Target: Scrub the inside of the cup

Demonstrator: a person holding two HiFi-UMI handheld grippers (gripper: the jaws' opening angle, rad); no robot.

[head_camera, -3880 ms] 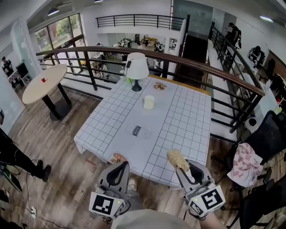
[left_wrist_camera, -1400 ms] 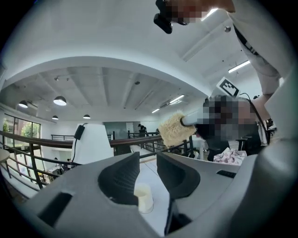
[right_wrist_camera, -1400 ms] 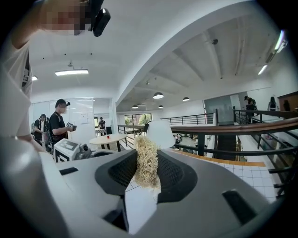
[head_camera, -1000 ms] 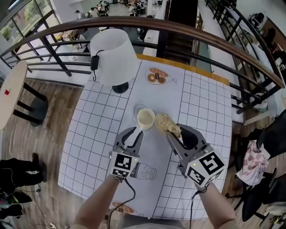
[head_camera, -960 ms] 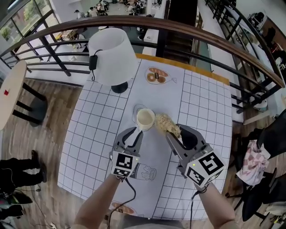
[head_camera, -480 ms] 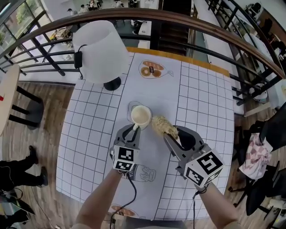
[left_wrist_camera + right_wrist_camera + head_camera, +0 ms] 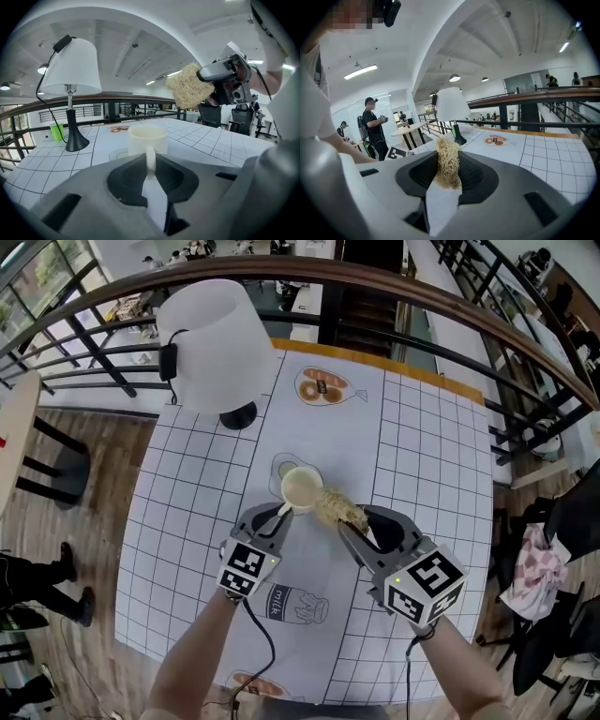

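My head camera looks steeply down on the checked table [image 7: 431, 456]; both gripper cameras sit low, facing far across it. All share the lamp [image 7: 202, 343].

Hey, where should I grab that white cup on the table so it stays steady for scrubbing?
By the handle, from the near side. It sticks out on that side and the cup stands upright, so a side grip leaves the mouth free for the scrubber. The left gripper is shut on the handle there.

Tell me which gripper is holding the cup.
The left gripper, jaws shut on the handle of the white cup. The right gripper instead grips a fibre scrubber, raised beside the rim.
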